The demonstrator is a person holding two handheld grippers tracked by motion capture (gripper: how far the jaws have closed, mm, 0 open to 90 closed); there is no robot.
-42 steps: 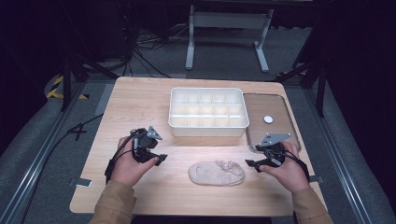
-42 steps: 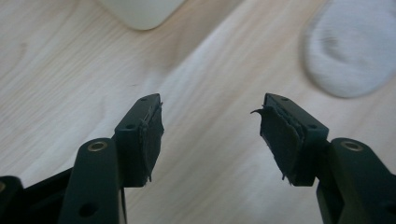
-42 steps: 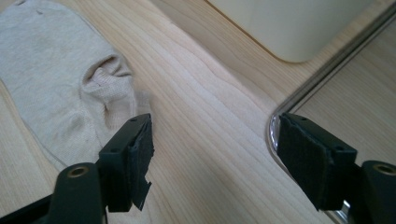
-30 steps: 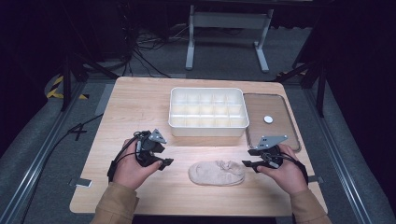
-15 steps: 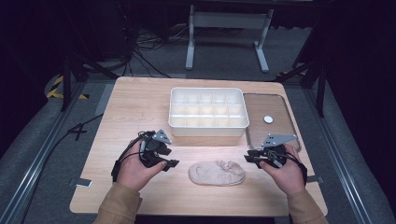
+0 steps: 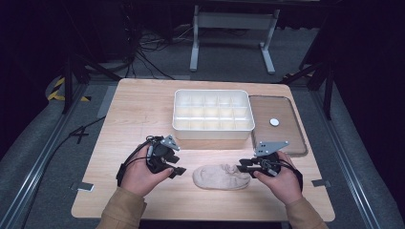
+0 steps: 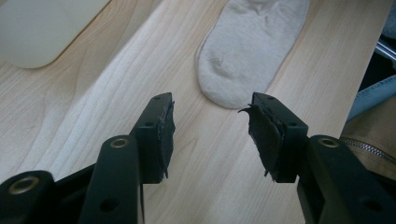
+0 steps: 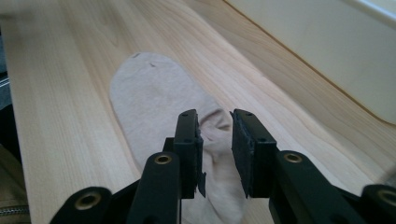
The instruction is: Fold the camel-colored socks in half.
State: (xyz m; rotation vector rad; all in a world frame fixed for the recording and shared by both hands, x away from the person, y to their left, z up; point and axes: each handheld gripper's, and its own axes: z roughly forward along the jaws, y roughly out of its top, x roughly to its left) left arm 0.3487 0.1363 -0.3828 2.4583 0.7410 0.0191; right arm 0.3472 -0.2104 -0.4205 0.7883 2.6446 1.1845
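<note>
We see a soft beige knit sock (image 6: 221,176) lying flat on the pale woodgrain table (image 6: 138,109). Our left claw (image 7: 210,126) has been narrowing but stands apart, empty. Our right claw (image 8: 215,140) has just been closing over the sock's ribbed cuff, jaws not yet pressing it.

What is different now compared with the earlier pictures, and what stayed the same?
Both grippers moved inward toward the sock. The right gripper reached its heel end, its jaws closing around a fold; the left gripper closed slightly, short of the toe. Sock, divided bin and tray stayed put.

Sock (image 6: 220,176): plain beige knit, no legible label or brand.
Compartment box (image 6: 212,116): plain white plastic, no markings readable.
Gripper jaws: bare black, no numbers or signs.
Table (image 6: 138,109): wood grain, no text.
</note>
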